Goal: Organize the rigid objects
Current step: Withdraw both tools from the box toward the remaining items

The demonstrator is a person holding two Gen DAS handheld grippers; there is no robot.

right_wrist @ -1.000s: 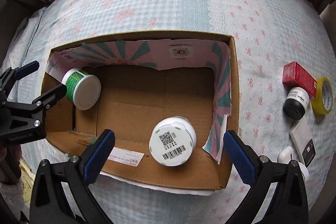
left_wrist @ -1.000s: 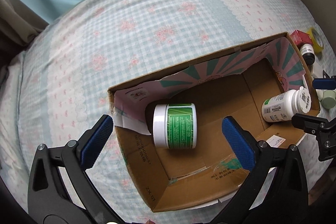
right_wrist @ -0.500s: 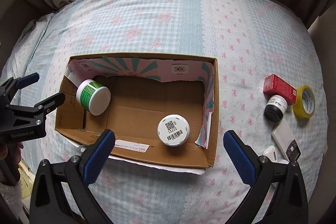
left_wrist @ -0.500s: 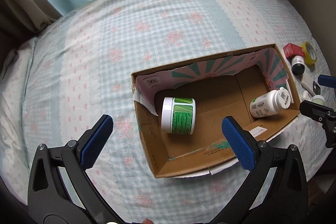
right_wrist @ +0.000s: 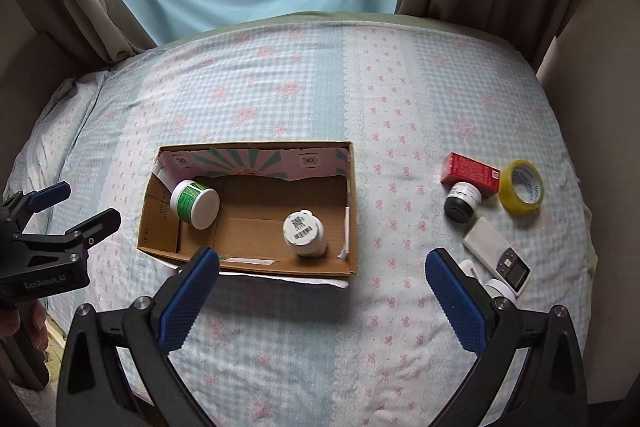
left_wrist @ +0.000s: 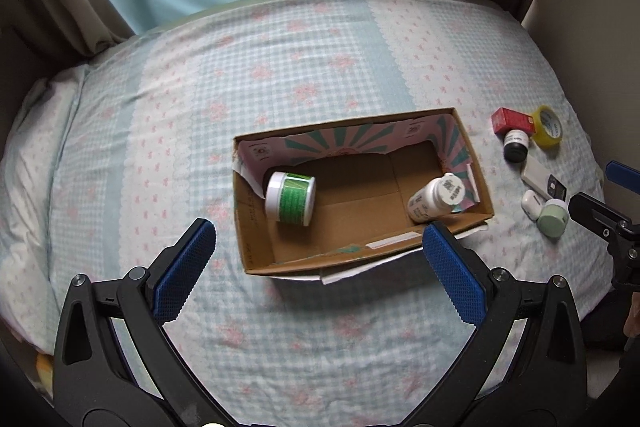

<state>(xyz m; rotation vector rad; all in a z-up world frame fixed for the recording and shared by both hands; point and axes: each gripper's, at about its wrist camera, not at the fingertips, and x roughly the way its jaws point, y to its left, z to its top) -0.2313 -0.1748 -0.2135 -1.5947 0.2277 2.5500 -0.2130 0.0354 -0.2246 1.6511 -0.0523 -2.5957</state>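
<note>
While both claws, left claw (left_wrist: 316, 247) and right claw (right_wrist: 320, 287), hang empty and spread, the cardboard box (right_wrist: 160, 227) holds two jars; remaining items (right_wrist: 492, 211) wait beside it on the bed (right_wrist: 280, 99).

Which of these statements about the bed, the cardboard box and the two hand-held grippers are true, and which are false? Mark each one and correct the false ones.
1. The green-labelled jar lies inside the cardboard box. True.
2. The white bottle rests on the bedspread outside the box. False: it is inside the box, near its right end.
3. The yellow tape roll sits outside the box, beside the red carton. True.
4. The right hand-held gripper is shut on the black jar. False: it is open and holds nothing; the jar rests on the bed.
5. The left hand-held gripper is open and empty. True.
</note>
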